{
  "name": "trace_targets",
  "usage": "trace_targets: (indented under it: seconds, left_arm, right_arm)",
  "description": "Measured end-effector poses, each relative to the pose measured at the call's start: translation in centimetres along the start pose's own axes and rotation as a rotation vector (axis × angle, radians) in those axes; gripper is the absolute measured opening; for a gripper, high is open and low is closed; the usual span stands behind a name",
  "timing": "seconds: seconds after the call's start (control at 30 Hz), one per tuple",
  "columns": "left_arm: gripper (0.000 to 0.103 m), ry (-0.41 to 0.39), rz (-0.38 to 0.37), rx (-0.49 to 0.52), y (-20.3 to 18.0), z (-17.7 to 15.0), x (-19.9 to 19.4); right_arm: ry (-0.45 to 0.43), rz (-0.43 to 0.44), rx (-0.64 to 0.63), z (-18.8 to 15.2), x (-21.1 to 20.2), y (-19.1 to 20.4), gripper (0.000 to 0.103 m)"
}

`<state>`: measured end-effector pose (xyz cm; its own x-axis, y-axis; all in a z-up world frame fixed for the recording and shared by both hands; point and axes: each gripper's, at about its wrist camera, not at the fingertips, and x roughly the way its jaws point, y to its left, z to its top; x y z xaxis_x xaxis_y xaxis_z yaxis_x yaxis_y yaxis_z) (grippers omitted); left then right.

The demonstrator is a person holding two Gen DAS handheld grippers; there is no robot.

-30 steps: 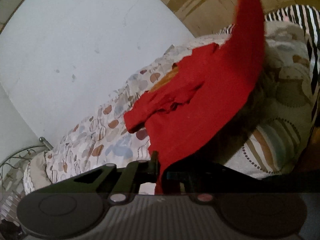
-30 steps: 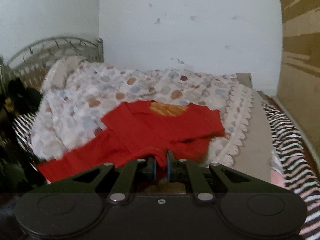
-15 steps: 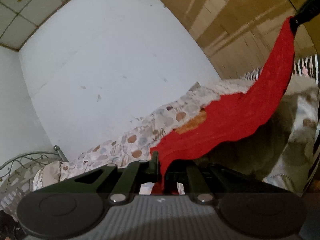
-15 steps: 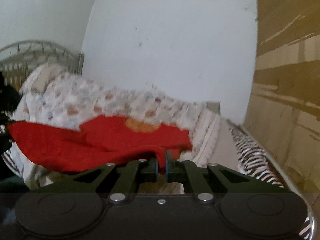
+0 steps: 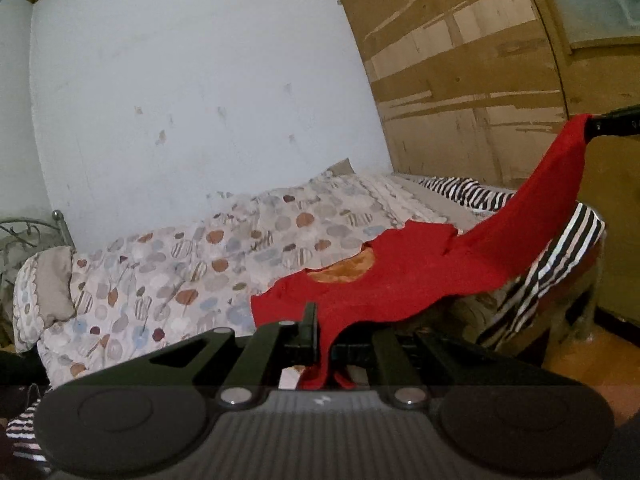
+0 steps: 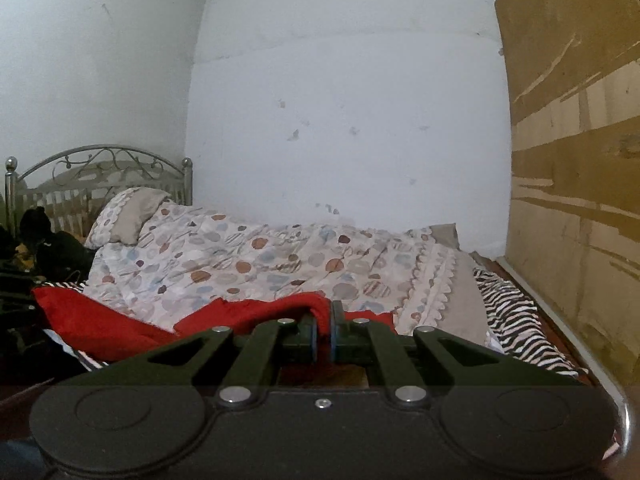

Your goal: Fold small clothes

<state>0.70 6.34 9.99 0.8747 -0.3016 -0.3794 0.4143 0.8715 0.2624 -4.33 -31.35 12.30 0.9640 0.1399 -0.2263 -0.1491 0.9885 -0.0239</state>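
The left gripper (image 5: pixel 322 334) and right gripper (image 6: pixel 324 330) each pinch the red shirt (image 5: pixel 404 276), stretched above the spotted blanket (image 6: pixel 280 264), near the striped sheet (image 6: pixel 516 328).

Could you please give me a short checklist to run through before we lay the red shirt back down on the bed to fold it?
1. Left gripper shut on red shirt: ok.
2. Right gripper shut on the shirt: ok.
3. Shirt stretched between both grippers: ok.
4. Shirt free of wrinkles: not ok, it sags in the middle.
5. Patterned quilt flat enough for folding: not ok, rumpled.
6. Sleeve positions: cannot tell.
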Motion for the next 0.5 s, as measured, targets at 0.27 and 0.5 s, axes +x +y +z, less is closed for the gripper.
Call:
trace_targets:
  seconds: [0.27, 0.5]
  left_arm:
    - [0.005, 0.07, -0.067, -0.123, 3.1, 2.2, 4.7]
    - [0.005, 0.199, -0.176, -0.237, 8.4, 7.2, 15.0]
  right_arm:
    - [0.05, -0.008, -0.021, 0.6, 3.0, -1.0, 0.005]
    - [0.064, -0.006, -0.023, 3.2, 12.2, -4.3, 0.005]
